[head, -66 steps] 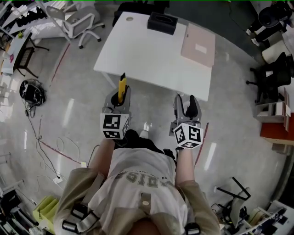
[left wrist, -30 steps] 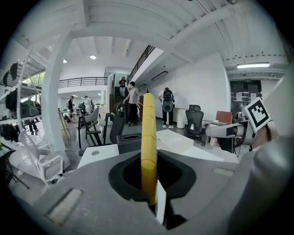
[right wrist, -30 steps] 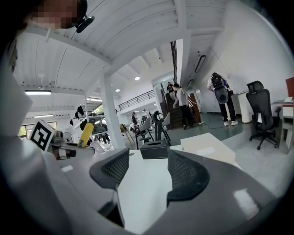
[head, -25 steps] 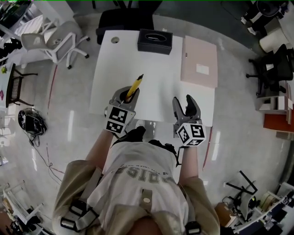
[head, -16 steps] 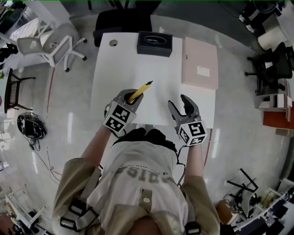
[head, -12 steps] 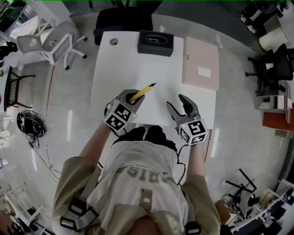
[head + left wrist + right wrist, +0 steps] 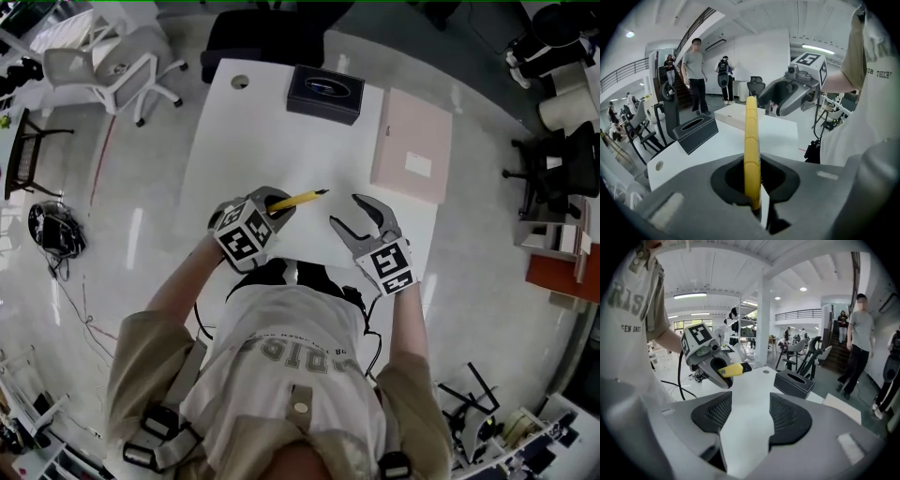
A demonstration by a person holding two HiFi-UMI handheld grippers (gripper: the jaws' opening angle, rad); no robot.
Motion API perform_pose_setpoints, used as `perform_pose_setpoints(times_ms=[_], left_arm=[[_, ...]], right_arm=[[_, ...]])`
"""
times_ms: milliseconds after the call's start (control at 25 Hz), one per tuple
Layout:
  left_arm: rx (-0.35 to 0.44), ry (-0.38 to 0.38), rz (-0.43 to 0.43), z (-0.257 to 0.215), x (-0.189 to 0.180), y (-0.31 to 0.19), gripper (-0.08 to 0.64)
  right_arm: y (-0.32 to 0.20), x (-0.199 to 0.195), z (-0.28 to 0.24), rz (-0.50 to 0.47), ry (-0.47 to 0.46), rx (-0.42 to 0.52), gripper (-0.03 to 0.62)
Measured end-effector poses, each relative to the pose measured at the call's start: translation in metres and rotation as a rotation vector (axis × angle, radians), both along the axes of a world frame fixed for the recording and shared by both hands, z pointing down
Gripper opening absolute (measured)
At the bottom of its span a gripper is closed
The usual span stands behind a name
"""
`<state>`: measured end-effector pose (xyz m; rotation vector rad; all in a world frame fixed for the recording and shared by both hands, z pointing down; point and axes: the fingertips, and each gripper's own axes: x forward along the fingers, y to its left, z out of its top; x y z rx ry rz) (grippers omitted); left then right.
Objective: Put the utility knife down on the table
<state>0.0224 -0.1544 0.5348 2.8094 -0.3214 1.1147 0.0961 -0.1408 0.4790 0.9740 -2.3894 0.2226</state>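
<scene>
A yellow utility knife (image 7: pixel 298 199) is clamped in my left gripper (image 7: pixel 272 202), jaws shut on its handle; it points right, tip over the white table (image 7: pixel 253 141). Seen from the left gripper view, the knife (image 7: pixel 751 145) rises straight out between the jaws, and the right gripper (image 7: pixel 790 96) faces it across the table. My right gripper (image 7: pixel 354 214) hovers over the table's near edge, open with nothing between its fingers. The right gripper view shows its own open pads (image 7: pixel 710 416) above bare tabletop, and the left gripper (image 7: pixel 723 372) beyond with the knife (image 7: pixel 733 369) poking out.
A black tissue box (image 7: pixel 325 93) stands at the table's far edge and a flat pink box (image 7: pixel 411 145) lies on its right side. Office chairs (image 7: pixel 108 66) are to the far left, a black chair (image 7: pixel 253 33) behind the table. People (image 7: pixel 697 75) stand in the background.
Both grippers have come lower and turned inward toward each other. The knife has swung from pointing up-and-away to lying almost level, pointing right. The right gripper stays open.
</scene>
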Motion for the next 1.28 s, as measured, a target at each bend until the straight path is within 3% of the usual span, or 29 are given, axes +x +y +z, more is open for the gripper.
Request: perform_pose_setpoints(times_ms=[440,760,1040,1280], left_arm=[[-0.031,-0.154,0.162,0.028,0.009,0.017,0.029],[-0.027,-0.229,0.263,0.043,0.010,0.029,0.029],[0.000,-0.273,0.345,0.052,0.013,0.035,0.029],[0.023,-0.313,0.384,0.058,0.009,0.032,0.029]], right_arm=[[-0.001,-0.021,0.015,-0.318,0.148,-0.048,0.249],[0.008,-0.039,0.043,-0.481,0.253,-0.100,0.236],[0.021,-0.050,0.065,-0.602,0.334,-0.149,0.183],[0.025,-0.052,0.075,-0.642,0.359,-0.181,0.141]])
